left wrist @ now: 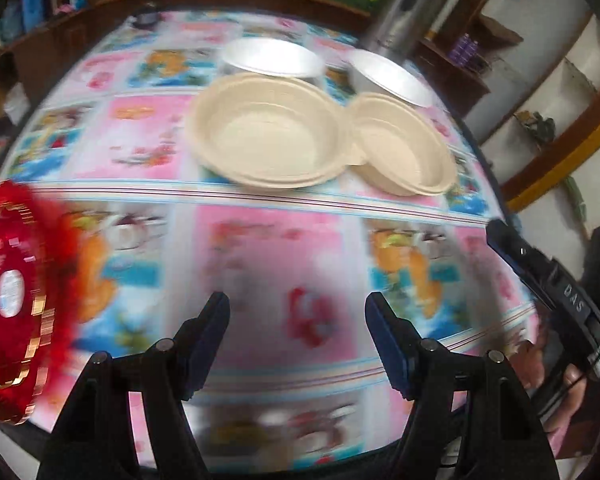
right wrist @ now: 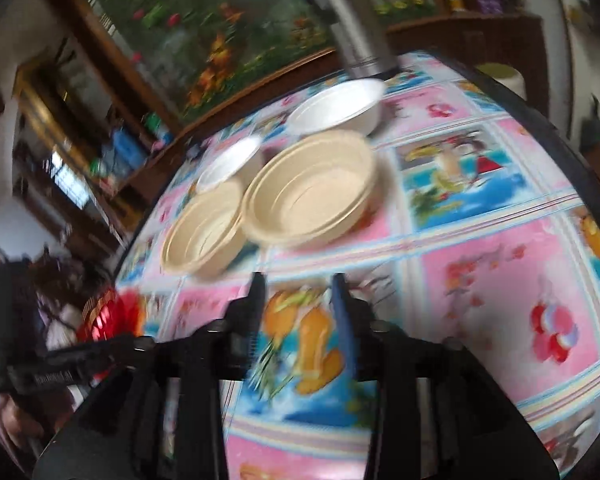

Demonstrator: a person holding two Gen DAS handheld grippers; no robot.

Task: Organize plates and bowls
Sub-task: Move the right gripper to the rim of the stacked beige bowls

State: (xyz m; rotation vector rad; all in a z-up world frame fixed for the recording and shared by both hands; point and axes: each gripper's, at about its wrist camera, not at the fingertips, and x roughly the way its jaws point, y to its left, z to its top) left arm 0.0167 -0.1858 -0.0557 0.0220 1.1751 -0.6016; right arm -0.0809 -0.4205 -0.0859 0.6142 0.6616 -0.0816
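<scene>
Two tan bowls (left wrist: 270,132) (left wrist: 404,148) sit side by side near the middle of the table (left wrist: 276,248), rims touching, and each looks like a small stack. Right behind them are two white bowls (left wrist: 274,58) (left wrist: 390,78), with a steel flask (left wrist: 408,8) at the far edge. The left gripper (left wrist: 298,312) hangs above the cartoon tablecloth, jaws wide apart, holding nothing. The right gripper (right wrist: 298,292) is also empty, with a narrower gap. A red decoration (left wrist: 10,300) sits at the left edge. Pretty blurry overall.
</scene>
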